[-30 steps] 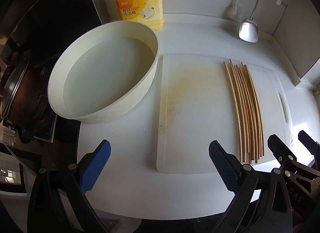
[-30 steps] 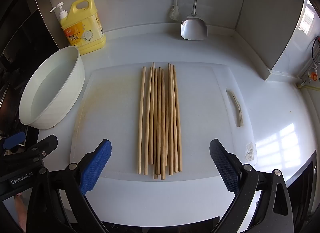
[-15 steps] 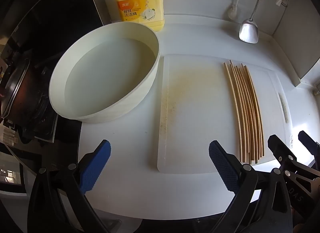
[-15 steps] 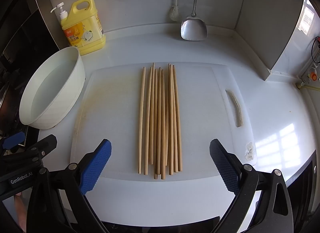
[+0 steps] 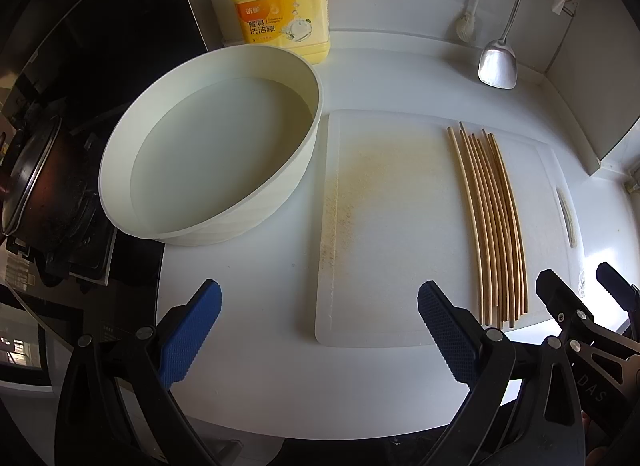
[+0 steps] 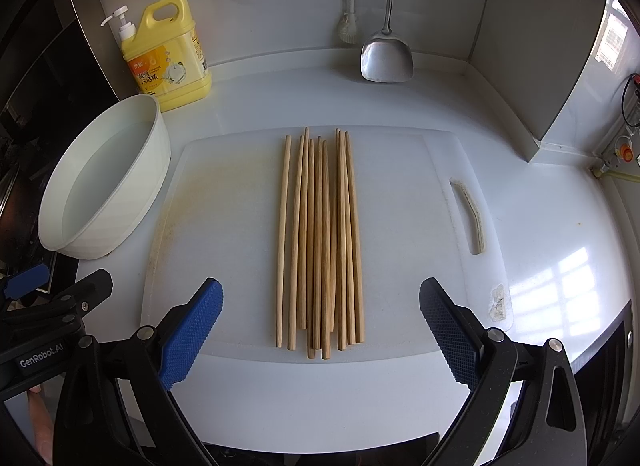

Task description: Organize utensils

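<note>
Several wooden chopsticks (image 6: 320, 242) lie side by side on a white cutting board (image 6: 224, 225), pointing away from me. My right gripper (image 6: 320, 330) hangs open just in front of their near ends, holding nothing. The chopsticks (image 5: 492, 225) sit on the right part of the board (image 5: 384, 225) in the left wrist view. My left gripper (image 5: 318, 332) is open and empty over the counter by the board's near left corner. A white round basin (image 5: 208, 161) holding water stands left of the board; the same basin (image 6: 108, 181) shows in the right wrist view.
A yellow dish-soap jug (image 5: 280, 5) stands against the back wall behind the basin. A metal spatula (image 6: 386, 53) and a brush (image 6: 350, 25) hang at the back. A stove with a dark pot (image 5: 36, 185) lies far left. A wall corner (image 6: 532, 65) closes the right side.
The left wrist view has shifted very slightly, so the basin and board sit a touch lower and to the right. The chopsticks have not moved and both grippers stay open.
</note>
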`<state>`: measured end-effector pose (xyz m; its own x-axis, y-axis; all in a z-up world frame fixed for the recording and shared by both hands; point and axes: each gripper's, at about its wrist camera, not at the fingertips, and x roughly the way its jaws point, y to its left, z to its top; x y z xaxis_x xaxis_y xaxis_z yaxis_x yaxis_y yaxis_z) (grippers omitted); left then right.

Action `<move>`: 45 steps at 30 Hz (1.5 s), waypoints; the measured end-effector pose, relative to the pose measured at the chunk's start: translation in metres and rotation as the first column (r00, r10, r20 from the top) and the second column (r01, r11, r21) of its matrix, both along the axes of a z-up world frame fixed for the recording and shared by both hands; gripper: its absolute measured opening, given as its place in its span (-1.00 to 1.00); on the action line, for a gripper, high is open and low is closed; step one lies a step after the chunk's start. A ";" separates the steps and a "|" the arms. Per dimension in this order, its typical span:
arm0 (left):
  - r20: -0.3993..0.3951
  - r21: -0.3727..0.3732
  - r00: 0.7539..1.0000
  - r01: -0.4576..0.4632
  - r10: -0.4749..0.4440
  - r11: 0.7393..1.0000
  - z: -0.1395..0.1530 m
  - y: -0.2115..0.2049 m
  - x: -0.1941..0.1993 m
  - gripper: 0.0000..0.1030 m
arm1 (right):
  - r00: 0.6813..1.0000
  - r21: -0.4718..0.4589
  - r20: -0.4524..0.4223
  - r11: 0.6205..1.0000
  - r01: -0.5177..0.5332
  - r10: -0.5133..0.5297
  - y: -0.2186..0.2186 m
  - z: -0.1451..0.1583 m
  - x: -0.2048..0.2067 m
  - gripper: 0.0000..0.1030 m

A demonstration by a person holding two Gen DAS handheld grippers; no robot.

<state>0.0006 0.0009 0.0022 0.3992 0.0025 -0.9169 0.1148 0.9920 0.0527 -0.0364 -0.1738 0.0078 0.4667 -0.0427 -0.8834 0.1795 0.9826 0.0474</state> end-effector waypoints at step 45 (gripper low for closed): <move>0.010 0.001 1.000 -0.001 0.001 1.000 0.005 0.002 0.000 0.88 | 1.000 -0.002 0.005 1.000 0.002 -0.002 -0.001 0.003 -0.001 0.83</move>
<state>0.0004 0.0029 0.0069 0.4083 0.0041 -0.9128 0.1130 0.9921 0.0550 -0.0374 -0.1750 0.0109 0.4708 -0.0454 -0.8811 0.1812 0.9824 0.0462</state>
